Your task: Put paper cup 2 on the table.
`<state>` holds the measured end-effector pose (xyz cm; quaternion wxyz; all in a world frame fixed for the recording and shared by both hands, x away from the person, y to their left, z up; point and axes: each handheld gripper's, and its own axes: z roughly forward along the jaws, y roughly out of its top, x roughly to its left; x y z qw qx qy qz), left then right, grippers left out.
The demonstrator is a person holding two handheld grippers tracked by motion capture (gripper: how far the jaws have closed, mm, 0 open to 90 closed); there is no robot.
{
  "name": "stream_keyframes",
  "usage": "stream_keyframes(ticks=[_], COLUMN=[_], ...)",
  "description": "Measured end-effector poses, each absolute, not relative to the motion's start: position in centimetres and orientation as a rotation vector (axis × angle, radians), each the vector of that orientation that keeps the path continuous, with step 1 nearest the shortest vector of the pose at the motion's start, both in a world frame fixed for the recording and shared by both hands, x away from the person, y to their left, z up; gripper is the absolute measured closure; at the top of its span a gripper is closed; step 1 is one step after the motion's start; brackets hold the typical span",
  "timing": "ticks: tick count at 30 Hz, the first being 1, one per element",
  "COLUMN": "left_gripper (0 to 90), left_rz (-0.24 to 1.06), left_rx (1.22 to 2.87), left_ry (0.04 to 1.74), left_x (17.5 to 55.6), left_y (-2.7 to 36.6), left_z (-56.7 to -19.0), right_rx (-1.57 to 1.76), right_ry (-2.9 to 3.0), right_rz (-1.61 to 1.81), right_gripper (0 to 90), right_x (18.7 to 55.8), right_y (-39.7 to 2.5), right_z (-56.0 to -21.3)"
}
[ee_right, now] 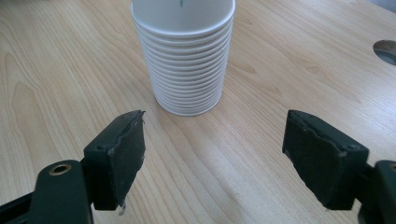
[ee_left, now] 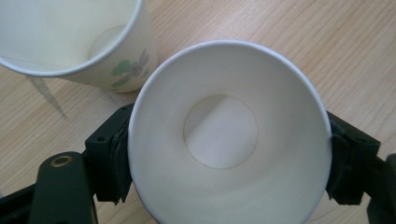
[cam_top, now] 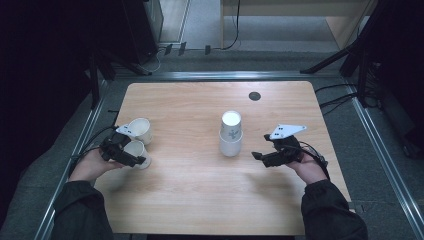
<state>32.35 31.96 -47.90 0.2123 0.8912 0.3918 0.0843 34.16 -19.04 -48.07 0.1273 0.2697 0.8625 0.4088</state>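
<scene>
A white paper cup [cam_top: 134,147] lies on its side near the left edge of the wooden table [cam_top: 200,200]. My left gripper [cam_top: 137,153] is shut on it. In the left gripper view its open mouth [ee_left: 229,149] faces the camera, with a black pad pressed against each side, and my left gripper [ee_left: 231,163] spans it. A second cup [cam_top: 141,130] with a green print [ee_left: 70,42] lies just beyond, touching or nearly so. A tall stack of nested cups [cam_top: 231,134] [ee_right: 184,60] stands mid-table, its rims ridged down to the wood. My right gripper [cam_top: 261,145] [ee_right: 219,156] is open and holds nothing, just right of the stack.
A round dark hole [cam_top: 255,96] [ee_right: 385,49] sits in the table's far right part. Metal rails [cam_top: 380,145] frame the table. Dark stands and cables crowd the floor at the far left and right.
</scene>
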Motion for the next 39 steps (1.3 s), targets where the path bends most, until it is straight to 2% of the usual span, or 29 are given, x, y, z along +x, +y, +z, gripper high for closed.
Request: stream_keyframes(ticks=[6,25,39], left_gripper=[13.0,13.3,13.7], left_rz=[0.216,0.179,0.225], left_rx=[2.456,2.253,2.213], left_ry=[1.1,1.151,1.058], left_x=[32.5,32.0,31.8], left_y=[32.0,33.0,29.9], left_z=[-48.0,-44.6,-42.1], right_rx=[0.786,0.808,0.85], right_ry=[2.509,2.494,2.476], right_rz=[1.182,1.176,1.145], right_gripper=[21.5,21.4,21.4], right_x=[34.2,34.4,34.7], right_y=[-19.1,-19.6,-20.1], right_z=[-48.1,-48.2,-48.6])
